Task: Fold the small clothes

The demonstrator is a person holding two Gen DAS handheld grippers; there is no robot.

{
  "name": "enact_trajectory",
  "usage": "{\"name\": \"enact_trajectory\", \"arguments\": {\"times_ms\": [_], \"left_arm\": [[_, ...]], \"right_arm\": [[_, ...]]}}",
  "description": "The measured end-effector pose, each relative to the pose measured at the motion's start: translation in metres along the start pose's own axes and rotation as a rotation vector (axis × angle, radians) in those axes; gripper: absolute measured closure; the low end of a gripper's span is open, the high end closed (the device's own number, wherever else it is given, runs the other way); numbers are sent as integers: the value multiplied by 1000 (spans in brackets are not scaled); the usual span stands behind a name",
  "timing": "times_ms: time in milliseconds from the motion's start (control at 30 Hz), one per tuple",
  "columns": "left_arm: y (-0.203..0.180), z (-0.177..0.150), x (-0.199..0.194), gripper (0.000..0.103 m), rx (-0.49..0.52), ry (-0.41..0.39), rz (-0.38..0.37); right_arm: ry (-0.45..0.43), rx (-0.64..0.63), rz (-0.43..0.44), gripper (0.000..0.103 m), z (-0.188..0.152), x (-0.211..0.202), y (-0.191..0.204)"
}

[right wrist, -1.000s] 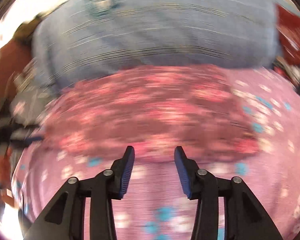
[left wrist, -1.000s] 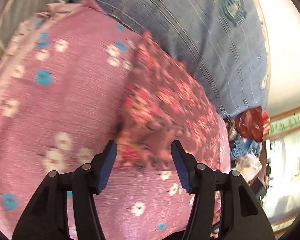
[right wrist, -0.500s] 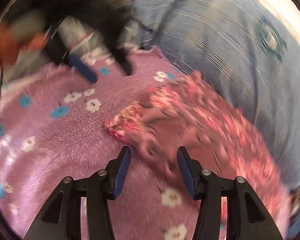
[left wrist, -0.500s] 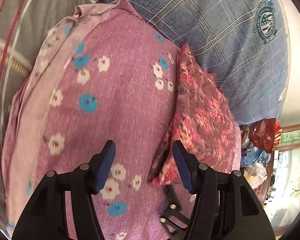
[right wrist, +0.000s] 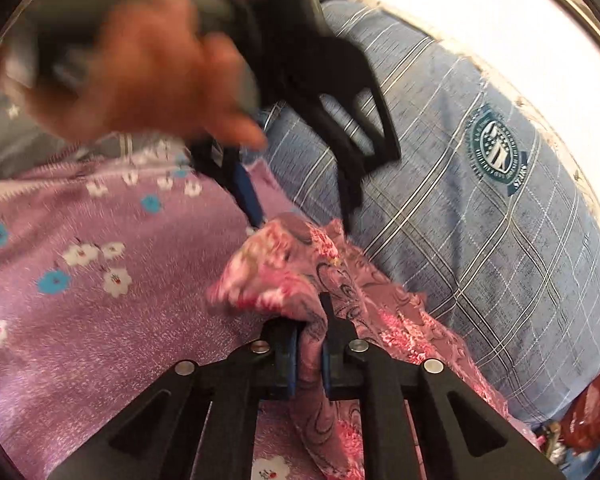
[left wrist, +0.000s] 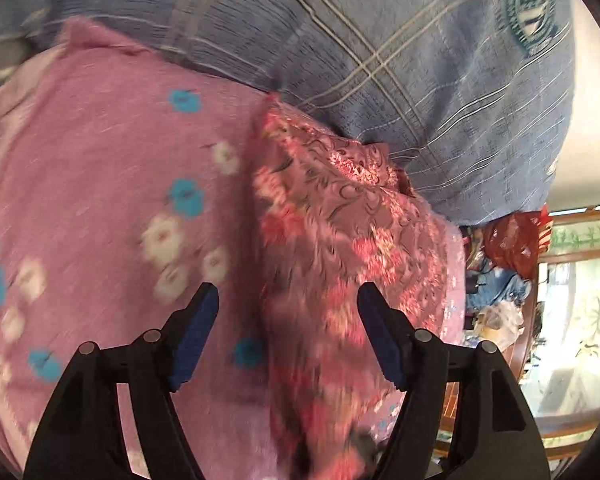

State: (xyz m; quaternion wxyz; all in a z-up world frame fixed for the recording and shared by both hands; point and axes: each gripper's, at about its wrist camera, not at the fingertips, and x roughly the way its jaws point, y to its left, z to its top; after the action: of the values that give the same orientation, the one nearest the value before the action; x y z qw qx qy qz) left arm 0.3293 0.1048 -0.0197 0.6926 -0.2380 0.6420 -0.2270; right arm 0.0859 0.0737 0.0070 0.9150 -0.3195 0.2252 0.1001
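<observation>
A small red-pink floral cloth (left wrist: 340,232) lies bunched on a larger purple-pink cloth with white and blue flowers (left wrist: 112,184). My left gripper (left wrist: 288,336) is open, its jaws spread over the near edge of the small cloth. In the right wrist view my right gripper (right wrist: 310,344) is shut on a fold of the small floral cloth (right wrist: 284,276) and lifts it slightly. The left gripper (right wrist: 300,208) and the hand holding it hover open just beyond that cloth, over the purple-pink cloth (right wrist: 100,280).
A blue plaid fabric with a round green crest (left wrist: 420,60) covers the surface behind the clothes, also in the right wrist view (right wrist: 480,200). A red bag (left wrist: 512,240) and clutter sit at the far right edge. Grey fabric (right wrist: 16,148) lies at left.
My right gripper closed on the small floral cloth and raised a fold of it. My left gripper moved closer over the cloth's edge, still open.
</observation>
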Motion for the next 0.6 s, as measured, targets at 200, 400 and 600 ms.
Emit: {"name": "enact_trajectory", "arguments": {"times_ms": [200,400,600], "left_arm": [[-21,14,29,82,75,-11,111],[-51,-2,17,96,197,-108,213],[-91,-12,-9,96,231,-168,175]], "right_arm": [[-23,25,47,96,-7,-11,-7],[-39,74,90,97,-13,-13,-19],[-85,181,93,98,-15,-34,-47]]}}
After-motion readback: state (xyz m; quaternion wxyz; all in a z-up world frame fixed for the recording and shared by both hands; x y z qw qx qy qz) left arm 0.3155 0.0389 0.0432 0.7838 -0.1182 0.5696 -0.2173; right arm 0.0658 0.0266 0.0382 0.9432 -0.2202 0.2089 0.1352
